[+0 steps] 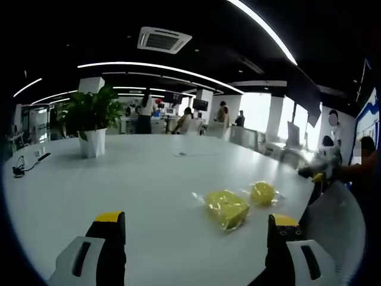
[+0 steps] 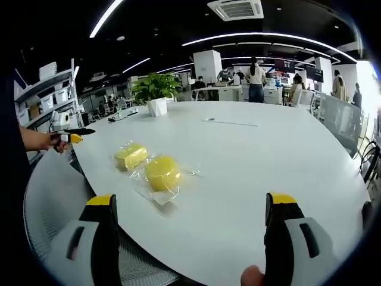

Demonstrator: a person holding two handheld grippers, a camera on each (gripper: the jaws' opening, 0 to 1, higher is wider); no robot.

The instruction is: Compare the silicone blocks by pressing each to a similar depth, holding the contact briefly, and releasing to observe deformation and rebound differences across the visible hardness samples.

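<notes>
Nothing pressed yet, as far as I can judge: both yellow silicone blocks sit untouched in clear wrappers on the white table (image 2: pixel 250 161), with no dent or contact visible. All press/hold/release cycles are left to do, for each sample.

Left gripper (image 1: pixel 196 229): jaws spread wide, nothing between them, held over the table short of the blocks. Right gripper (image 2: pixel 190 211): jaws likewise spread and empty, hovering at the near table edge, blocks ahead and to its left.

Block positions:
- Rounded block (image 2: pixel 162 173), nearer the table edge in the right gripper view; in the left gripper view it is the smaller one, further off (image 1: pixel 262 192).
- Squarer block (image 2: pixel 131 155), just beside it and apart; in the left gripper view it sits closest to that gripper (image 1: pixel 226 208).
- Both lie near the curved table edge, well away from the centre.

Surroundings:
- Potted plant (image 1: pixel 90 119) in a white pot at the far side, well clear.
- Black cable or headset (image 1: pixel 24 167) near the far edge.
- A thin flat item (image 2: pixel 229 123) mid-table; cannot tell what it is.
- Grey chair back (image 2: pixel 53 202) just below the table edge beside the blocks.
- People at desks in the background.

Obstructions: none between jaws and blocks. The wrapper film will likely crinkle under contact and could mask surface rebound. The blocks are loose, so an off-centre press may make them slide.
</notes>
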